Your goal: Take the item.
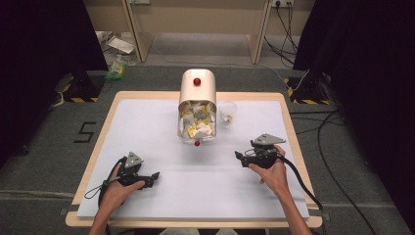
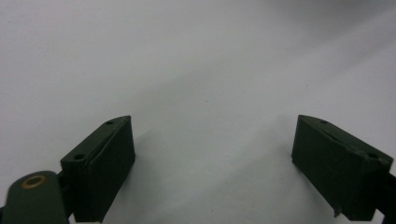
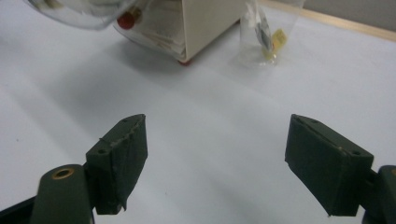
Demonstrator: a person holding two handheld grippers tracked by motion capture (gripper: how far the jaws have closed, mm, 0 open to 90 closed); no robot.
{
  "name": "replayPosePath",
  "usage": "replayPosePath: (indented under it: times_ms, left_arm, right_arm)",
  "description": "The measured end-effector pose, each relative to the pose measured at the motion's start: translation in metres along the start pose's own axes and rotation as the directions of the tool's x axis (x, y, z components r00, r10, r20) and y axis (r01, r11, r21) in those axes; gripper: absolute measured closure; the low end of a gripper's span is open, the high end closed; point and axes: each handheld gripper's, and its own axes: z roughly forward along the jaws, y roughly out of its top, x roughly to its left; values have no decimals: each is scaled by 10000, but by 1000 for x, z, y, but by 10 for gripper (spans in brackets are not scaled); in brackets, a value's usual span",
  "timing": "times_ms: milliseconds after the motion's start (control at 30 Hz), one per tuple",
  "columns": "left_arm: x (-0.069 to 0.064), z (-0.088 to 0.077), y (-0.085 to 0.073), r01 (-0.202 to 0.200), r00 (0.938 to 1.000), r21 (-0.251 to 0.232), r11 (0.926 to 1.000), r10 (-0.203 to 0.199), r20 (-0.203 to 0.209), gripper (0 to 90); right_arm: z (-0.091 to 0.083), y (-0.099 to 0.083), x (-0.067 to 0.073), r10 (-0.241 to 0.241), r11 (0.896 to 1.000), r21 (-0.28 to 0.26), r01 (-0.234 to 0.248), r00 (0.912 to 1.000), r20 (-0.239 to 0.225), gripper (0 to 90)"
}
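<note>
Left gripper [image 1: 155, 175] and right gripper [image 1: 238, 155], jaws apart, empty, rest near table's [image 1: 147, 142] front edge. Cream dispenser [image 1: 197, 105] and clear cup [image 1: 227, 113] near back edge.

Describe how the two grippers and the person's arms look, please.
Both the left gripper and the right gripper are black, each with two blocky dark jaws, a brass-coloured ring near one jaw's base, a grey three-cornered plate on top and a black cable trailing behind. The left hand and right hand hold them; the forearms are bare, no sleeves visible.
</note>
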Motion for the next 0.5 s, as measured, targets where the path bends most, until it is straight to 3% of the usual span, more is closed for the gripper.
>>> replayPosePath:
  times_ms: [200,500]
  left_arm:
    - [0,0,0,-6,10000,4,10000,6,-8,122]
    - [0,0,0,-8,10000,3,10000,8,-8,122]
  right_arm:
    - [-3,-15,1,102,9996,260,-102,9999,-12,217]
    - [-4,-31,7,-226,9959,875,229,9997,-48,211]
